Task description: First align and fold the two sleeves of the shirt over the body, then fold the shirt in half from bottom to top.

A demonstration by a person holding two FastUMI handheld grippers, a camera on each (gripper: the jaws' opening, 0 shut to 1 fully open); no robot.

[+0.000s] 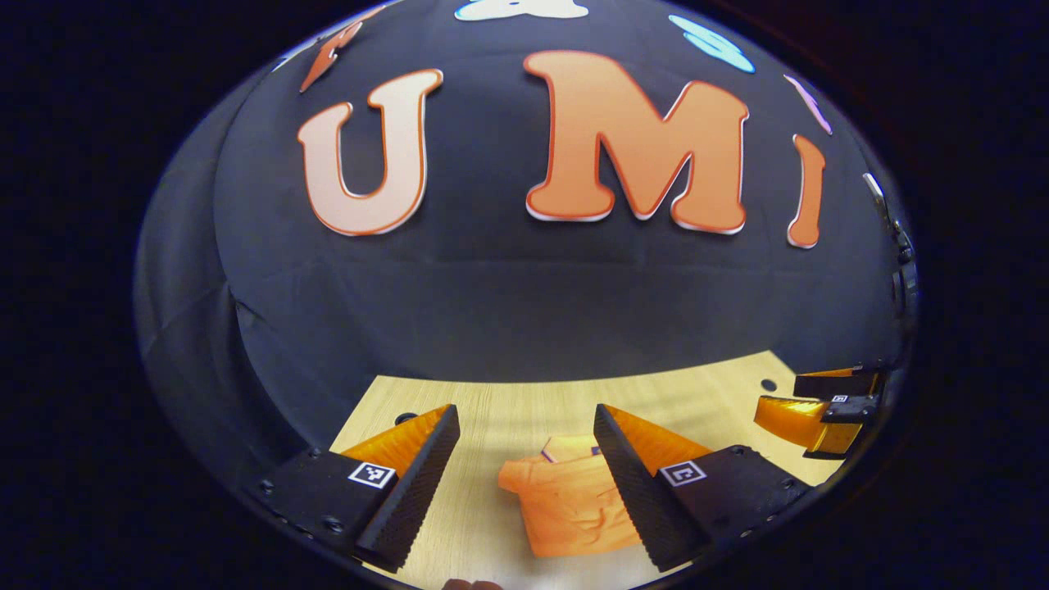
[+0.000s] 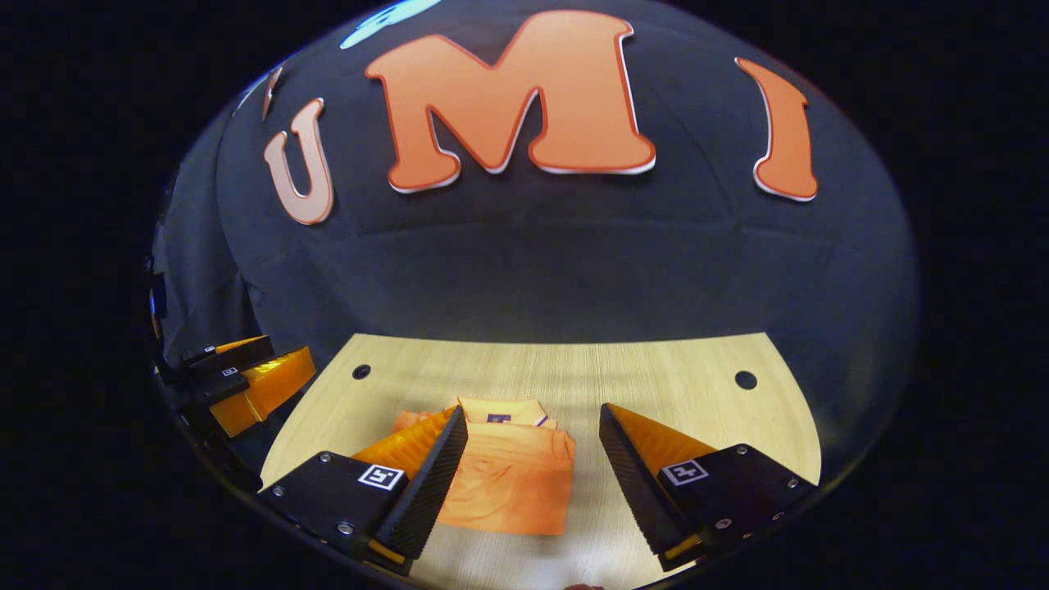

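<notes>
The shirt point(image 2: 508, 479) lies on the desk point(image 2: 656, 369) as a compact folded packet, collar away from me, just ahead between my right fingers point(image 2: 533, 475) and right of centre before my left fingers point(image 1: 524, 475), both pairs spread wide and empty.

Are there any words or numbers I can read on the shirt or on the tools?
Shirt: the small tag at the collar is too small to read.
Left tool: square black-and-white marker patterns, no words.
Right tool: the same kind of marker squares, no words.
Table: no writing.
</notes>
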